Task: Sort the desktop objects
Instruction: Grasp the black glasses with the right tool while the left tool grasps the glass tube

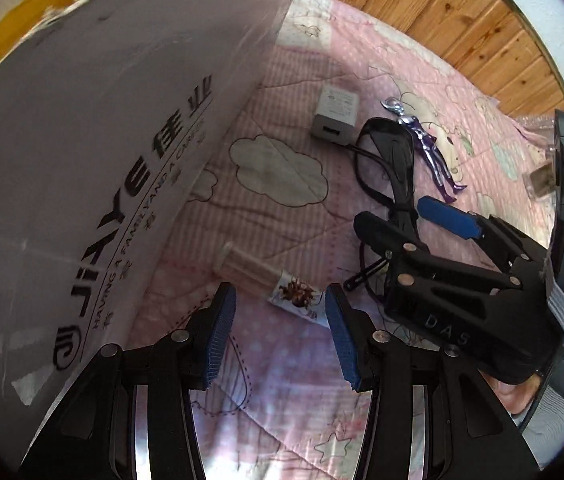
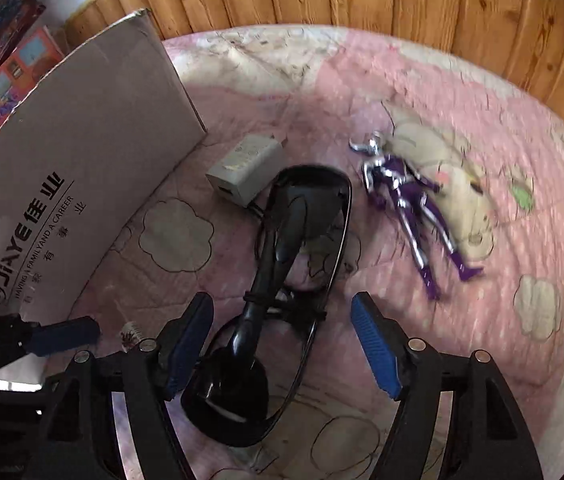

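At nine o'clock stands our cardboard box (image 2: 82,168). Our left claw (image 1: 280,336) gapes wide before the toothpick jar (image 1: 250,270). Our right claw (image 2: 282,344) straddles the sunglasses (image 2: 282,300), wide open; we should close squarely across the frame, avoiding lenses.

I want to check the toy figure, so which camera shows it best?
The right wrist view: the toy figure lies whole and large, though slightly blurred. The left wrist view shows the toy figure smaller, beside the sunglasses.
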Demonstrator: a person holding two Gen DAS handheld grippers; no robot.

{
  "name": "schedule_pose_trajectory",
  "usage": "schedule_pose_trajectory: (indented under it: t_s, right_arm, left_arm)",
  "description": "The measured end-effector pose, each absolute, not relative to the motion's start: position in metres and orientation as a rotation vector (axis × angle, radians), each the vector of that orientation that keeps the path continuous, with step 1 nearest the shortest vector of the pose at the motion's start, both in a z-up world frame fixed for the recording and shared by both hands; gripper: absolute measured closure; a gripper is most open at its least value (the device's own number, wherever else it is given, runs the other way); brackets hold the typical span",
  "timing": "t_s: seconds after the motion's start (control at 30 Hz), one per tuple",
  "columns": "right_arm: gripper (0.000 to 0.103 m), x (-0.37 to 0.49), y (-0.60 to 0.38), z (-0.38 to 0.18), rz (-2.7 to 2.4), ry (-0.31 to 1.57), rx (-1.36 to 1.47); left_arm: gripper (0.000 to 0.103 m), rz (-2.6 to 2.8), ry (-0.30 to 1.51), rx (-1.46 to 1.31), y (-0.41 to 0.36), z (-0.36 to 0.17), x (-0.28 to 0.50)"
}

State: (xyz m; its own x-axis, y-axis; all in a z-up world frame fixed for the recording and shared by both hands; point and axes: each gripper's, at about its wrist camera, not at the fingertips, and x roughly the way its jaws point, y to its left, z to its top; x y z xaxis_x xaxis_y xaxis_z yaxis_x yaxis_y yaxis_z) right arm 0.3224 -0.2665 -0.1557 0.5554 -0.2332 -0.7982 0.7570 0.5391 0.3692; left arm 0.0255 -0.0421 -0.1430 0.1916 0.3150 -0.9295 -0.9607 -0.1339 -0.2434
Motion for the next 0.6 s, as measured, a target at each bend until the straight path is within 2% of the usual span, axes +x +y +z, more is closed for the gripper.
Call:
schedule_pose_trajectory:
  t_s: [0.03,0.1,0.13,0.4,0.47,0.5,0.53,0.57,0.6]
  right_arm:
    - [0.032,0.323,-0.267,-0.157,-0.654,0.783,0.766]
    - [0.048,0.321,-0.267,-0.156,-0.662,0.803,0.729]
    - [0.067,0.318,-0.268,-0.156,-0.683,0.822,0.711]
    - [0.067,0.283,-0.268,-0.157,-0.660,0.841,0.804]
    - [0.067,0.275,-0.263,-0.157,-0.645,0.829,0.830]
    - [0.067,0.271,-0.260,-0.156,-0.641,0.821,0.840]
    - [0.067,0.268,-0.258,-0.155,-0.635,0.811,0.849]
    - [0.067,0.264,-0.255,-0.153,-0.631,0.802,0.855]
    - [0.067,0.261,-0.254,-0.151,-0.630,0.793,0.858]
  left_arm:
    - [0.052,1.290,0.748,-1.181,-0.041,-0.143,0.028]
    - [0.052,1.285,0.750,-1.174,-0.040,-0.146,0.030]
    - [0.051,1.281,0.747,-1.170,-0.039,-0.147,0.030]
    - [0.047,1.294,0.795,-1.066,-0.035,-0.147,0.047]
    - [0.054,1.293,0.792,-1.010,-0.034,-0.148,0.052]
    - [0.061,1.299,0.786,-0.984,-0.035,-0.149,0.052]
    - [0.079,1.318,0.794,-0.958,-0.035,-0.150,0.052]
    - [0.084,1.317,0.790,-0.960,-0.035,-0.149,0.050]
    - [0.084,1.307,0.772,-0.979,-0.034,-0.149,0.046]
